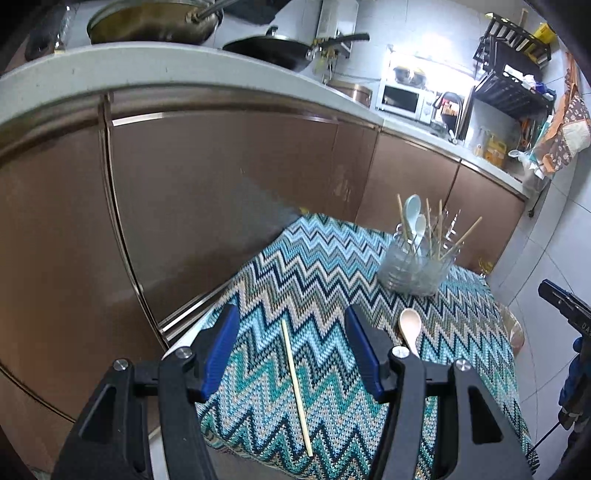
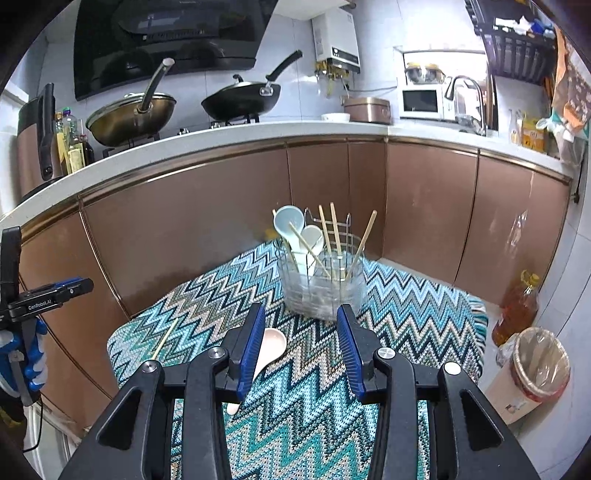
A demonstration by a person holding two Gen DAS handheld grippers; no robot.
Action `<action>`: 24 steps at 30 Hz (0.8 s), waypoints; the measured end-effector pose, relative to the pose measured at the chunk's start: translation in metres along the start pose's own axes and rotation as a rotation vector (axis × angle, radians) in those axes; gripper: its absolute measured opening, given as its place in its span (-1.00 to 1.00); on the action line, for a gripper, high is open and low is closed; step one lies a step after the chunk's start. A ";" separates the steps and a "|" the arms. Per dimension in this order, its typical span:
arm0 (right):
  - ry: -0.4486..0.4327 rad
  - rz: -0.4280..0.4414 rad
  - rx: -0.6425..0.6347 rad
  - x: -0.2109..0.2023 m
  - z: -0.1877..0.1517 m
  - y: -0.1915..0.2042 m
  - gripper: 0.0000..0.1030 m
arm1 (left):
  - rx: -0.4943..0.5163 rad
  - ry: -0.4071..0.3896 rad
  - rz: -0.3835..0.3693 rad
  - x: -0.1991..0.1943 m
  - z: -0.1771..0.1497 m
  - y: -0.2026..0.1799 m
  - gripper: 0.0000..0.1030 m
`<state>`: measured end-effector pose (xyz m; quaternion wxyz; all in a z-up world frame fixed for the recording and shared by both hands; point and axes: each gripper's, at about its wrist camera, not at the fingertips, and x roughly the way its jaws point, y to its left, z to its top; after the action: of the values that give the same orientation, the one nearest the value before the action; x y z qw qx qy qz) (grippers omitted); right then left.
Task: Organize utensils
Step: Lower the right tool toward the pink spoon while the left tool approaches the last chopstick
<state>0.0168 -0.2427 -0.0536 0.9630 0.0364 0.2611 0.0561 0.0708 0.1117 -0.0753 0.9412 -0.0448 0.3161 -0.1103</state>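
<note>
Where legible, "GenRobot.AI" on left tool (image 2: 79, 286).

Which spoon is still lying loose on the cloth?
The pale pink spoon, flat on the zigzag cloth; the two light-blue spoons stand in the holder.

Pretty clearly a home kitchen. There's a white countertop (image 2: 229, 136) over shiny brown cabinet doors (image 2: 184, 229), two woks (image 2: 133, 118) sitting on a gas stove under a black range hood (image 2: 166, 33), and a water heater (image 2: 336, 37) on the tiled wall. Further along sit a rice cooker (image 2: 365, 109), a white microwave (image 2: 421, 103), a sink faucet (image 2: 465, 92), and a bin (image 2: 535, 365) on the floor.
</note>
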 end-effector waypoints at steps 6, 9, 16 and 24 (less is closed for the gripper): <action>0.049 0.013 0.015 0.021 -0.009 -0.006 -0.22 | -0.016 0.070 -0.005 0.024 -0.010 0.006 0.11; 0.074 0.021 0.025 0.032 -0.013 -0.010 -0.22 | -0.021 0.104 -0.001 0.036 -0.015 0.010 0.11; 0.131 0.044 0.041 0.059 -0.022 -0.015 -0.22 | -0.042 0.172 0.012 0.061 -0.030 0.018 0.11; 0.190 0.075 0.057 0.085 -0.031 -0.019 -0.22 | -0.083 0.237 -0.006 0.084 -0.042 0.030 0.11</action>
<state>0.0759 -0.2496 -0.1244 0.9298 0.0680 0.3510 0.0877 0.1154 0.1201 -0.1626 0.8942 -0.0715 0.4294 -0.1044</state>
